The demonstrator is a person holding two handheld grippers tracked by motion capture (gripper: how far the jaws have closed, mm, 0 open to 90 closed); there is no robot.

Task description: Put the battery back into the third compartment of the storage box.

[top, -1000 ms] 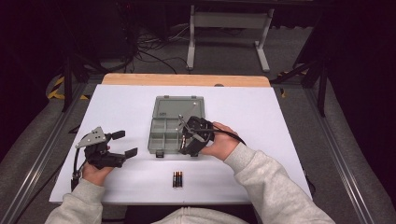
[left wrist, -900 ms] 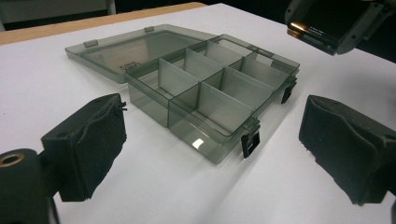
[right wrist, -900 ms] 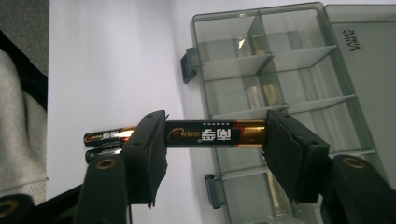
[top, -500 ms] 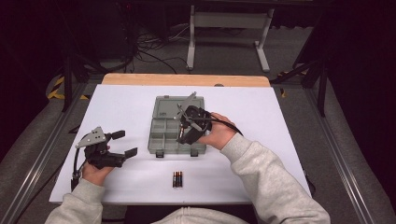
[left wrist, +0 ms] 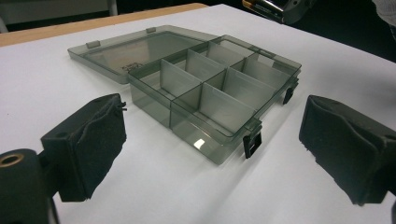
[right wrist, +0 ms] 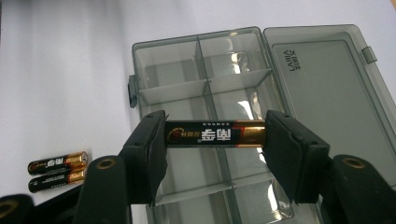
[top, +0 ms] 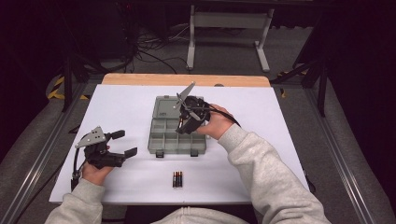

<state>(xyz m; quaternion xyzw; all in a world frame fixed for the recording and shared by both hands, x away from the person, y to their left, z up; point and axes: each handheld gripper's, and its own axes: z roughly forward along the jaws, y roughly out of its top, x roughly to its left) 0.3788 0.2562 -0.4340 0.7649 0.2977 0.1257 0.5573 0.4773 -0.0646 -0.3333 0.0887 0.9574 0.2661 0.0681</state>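
1. Left gripper [top: 122, 143] sits at the left side of the white table [top: 280, 121], held low in the person's left hand [top: 95, 170]. Its jaws are spread wide with nothing between them, pointing toward the box.
2. Next over, the grey compartment box [top: 163, 140] lies in the middle of the table with its lid [top: 164, 106] flipped flat open on the far side. In the left gripper view the compartments [left wrist: 219, 88] you can see look bare, latches [left wrist: 252, 145] hanging off the near edge.
3. Just in front of the box, near the table's front edge, two spare batteries [top: 177, 178] lie side by side, touching.
4. Right gripper [top: 187, 126] hovers over the right half of the box, held in the right hand [top: 215, 125]. It's pinching a battery [right wrist: 215, 134] end to end between its pads, so the battery lies crosswise between the jaws, above the open compartments and not in any of them.
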